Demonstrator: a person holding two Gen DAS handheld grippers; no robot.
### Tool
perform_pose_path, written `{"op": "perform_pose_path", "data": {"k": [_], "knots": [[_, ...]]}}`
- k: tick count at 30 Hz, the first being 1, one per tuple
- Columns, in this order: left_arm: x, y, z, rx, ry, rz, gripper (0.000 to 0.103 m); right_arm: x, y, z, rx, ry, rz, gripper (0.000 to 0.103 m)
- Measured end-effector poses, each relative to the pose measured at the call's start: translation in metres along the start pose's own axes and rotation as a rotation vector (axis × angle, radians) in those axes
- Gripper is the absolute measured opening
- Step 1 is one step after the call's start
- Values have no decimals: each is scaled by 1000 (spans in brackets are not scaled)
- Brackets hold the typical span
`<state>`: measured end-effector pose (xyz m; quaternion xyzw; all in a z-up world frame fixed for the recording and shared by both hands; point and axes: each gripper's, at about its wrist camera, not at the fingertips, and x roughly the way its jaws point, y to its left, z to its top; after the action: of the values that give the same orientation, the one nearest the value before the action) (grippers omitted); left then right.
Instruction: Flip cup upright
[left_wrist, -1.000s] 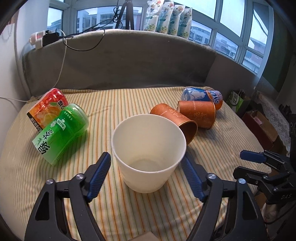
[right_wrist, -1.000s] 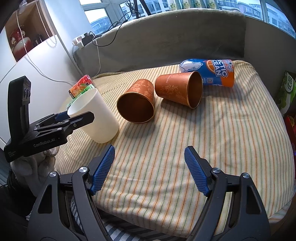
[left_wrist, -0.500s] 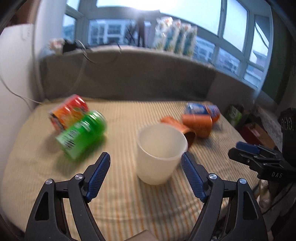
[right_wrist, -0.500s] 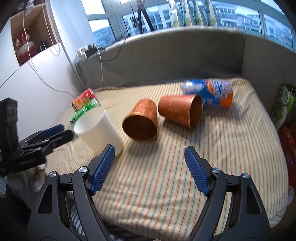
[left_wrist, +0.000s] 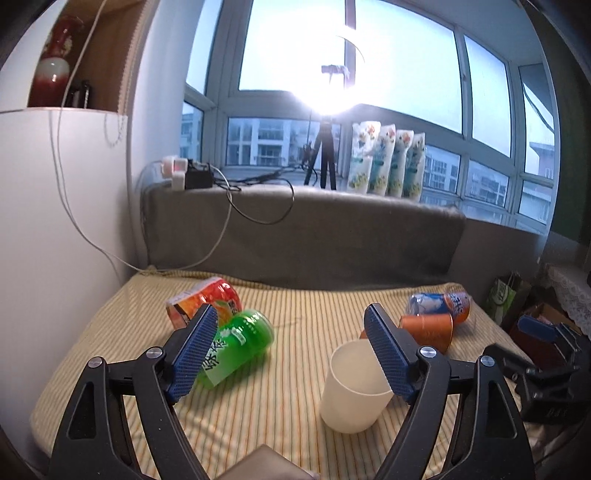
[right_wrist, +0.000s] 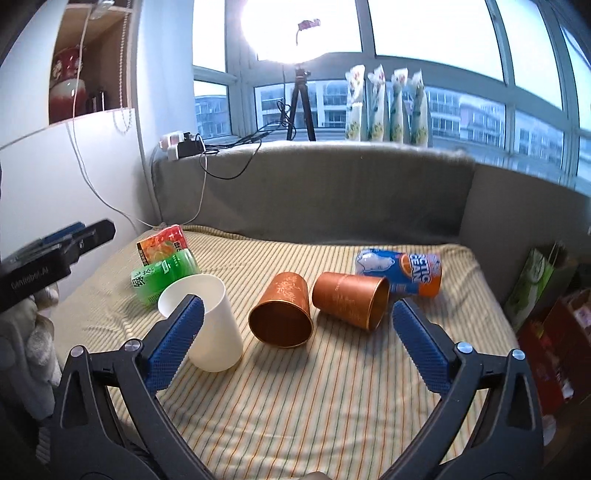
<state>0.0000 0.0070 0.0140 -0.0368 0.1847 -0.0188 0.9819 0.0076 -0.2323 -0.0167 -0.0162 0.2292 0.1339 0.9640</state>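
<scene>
A white paper cup (left_wrist: 351, 391) stands upright, mouth up, on the striped cushion (left_wrist: 303, 402); it also shows in the right wrist view (right_wrist: 210, 325). My left gripper (left_wrist: 291, 350) is open and empty, raised above and behind the cup, whose rim lies behind the right finger. My right gripper (right_wrist: 295, 339) is open and empty, held back from the cups. Two copper cups lie on their sides (right_wrist: 284, 310) (right_wrist: 351, 302); one also shows in the left wrist view (left_wrist: 428, 328).
A green bottle (left_wrist: 236, 347) and an orange packet (left_wrist: 203, 302) lie at the cushion's left. A blue-orange can (right_wrist: 402, 271) lies behind the copper cups. A grey backrest (left_wrist: 332, 243) rises behind, a white wall at left, bags and boxes (right_wrist: 543, 295) at right.
My left gripper has let the white cup stand and pulled up and back from it. My right gripper has also drawn back a little. The cups have not moved.
</scene>
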Motion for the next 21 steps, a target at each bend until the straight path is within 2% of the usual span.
{"op": "perform_pose_path", "data": {"k": [21], "knots": [[-5, -3, -2, 1, 8, 5, 85, 0, 1, -6, 26, -3, 11, 103]]}}
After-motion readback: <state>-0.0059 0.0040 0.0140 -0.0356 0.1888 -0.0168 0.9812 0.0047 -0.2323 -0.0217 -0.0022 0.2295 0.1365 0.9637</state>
